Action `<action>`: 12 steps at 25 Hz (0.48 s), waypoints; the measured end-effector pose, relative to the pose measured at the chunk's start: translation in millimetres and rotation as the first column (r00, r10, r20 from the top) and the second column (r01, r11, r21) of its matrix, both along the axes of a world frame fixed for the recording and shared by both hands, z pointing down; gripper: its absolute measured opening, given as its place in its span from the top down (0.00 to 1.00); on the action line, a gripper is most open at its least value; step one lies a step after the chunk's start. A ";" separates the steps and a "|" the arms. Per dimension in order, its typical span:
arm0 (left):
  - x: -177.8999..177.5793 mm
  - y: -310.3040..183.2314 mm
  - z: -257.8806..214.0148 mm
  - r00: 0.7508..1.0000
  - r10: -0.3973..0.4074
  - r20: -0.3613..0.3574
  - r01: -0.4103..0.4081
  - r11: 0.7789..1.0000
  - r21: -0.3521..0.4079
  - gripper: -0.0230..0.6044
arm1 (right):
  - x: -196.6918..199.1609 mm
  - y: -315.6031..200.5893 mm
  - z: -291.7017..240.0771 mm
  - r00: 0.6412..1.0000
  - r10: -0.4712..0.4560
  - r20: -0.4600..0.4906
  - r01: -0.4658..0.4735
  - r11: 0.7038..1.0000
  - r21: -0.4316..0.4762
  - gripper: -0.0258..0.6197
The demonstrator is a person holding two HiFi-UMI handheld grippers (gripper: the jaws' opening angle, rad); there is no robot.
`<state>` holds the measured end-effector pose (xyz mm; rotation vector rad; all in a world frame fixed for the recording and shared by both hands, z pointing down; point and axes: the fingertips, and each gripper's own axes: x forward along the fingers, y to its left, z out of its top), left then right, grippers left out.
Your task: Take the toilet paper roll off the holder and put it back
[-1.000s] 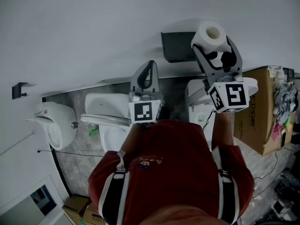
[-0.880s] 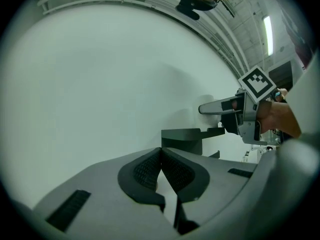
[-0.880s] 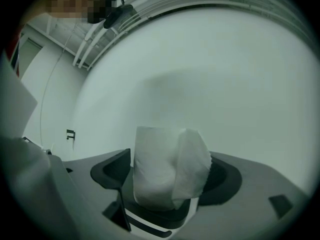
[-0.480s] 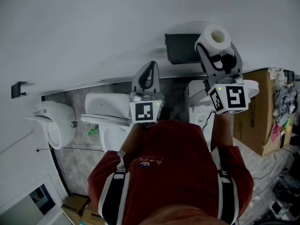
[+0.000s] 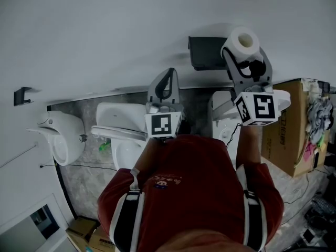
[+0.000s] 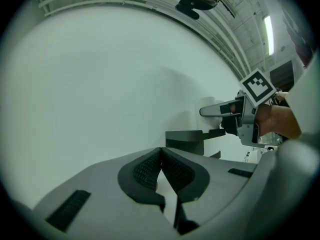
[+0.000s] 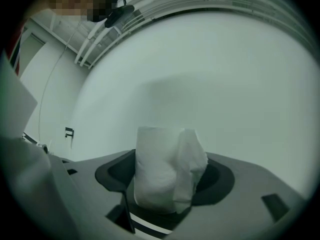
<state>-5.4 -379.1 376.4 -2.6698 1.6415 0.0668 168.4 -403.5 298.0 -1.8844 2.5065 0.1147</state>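
Observation:
A white toilet paper roll (image 5: 242,39) sits between the pads of my right gripper (image 5: 241,47), which is shut on it, just right of the dark wall holder (image 5: 206,53) and level with it. In the right gripper view the roll (image 7: 159,173) stands upright between the jaws with a loose sheet hanging at its right side, facing a bare white wall. My left gripper (image 5: 168,72) is lower and to the left, shut with nothing in it. In the left gripper view its pads (image 6: 148,168) meet, and beyond them are the holder (image 6: 186,141) and the right gripper (image 6: 234,115).
Below the wall stand a white toilet (image 5: 122,132) and a second white fixture (image 5: 59,138) at the left. A cardboard box (image 5: 294,138) stands at the right, more boxes (image 5: 86,234) at the lower left. A small black hook (image 5: 21,96) is on the wall.
My right gripper with the roll has drifted a little to the right beside the holder. The left gripper has stayed where it was.

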 end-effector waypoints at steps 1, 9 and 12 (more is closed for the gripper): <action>-0.9 1.3 -1.0 1.000 -0.001 0.001 0.001 1.000 -0.002 0.94 | -0.7 1.3 -2.3 1.000 0.000 0.002 0.000 1.000 0.008 0.44; -2.3 3.3 -17.2 1.000 0.006 0.007 -0.006 0.999 0.040 0.94 | -6.4 17.0 -30.0 1.000 -0.013 0.016 0.011 0.995 0.094 0.45; -2.0 5.0 -23.8 1.000 0.001 0.016 -0.002 0.999 0.052 0.94 | -8.2 24.8 -36.8 0.999 -0.027 0.021 0.024 0.994 0.111 0.45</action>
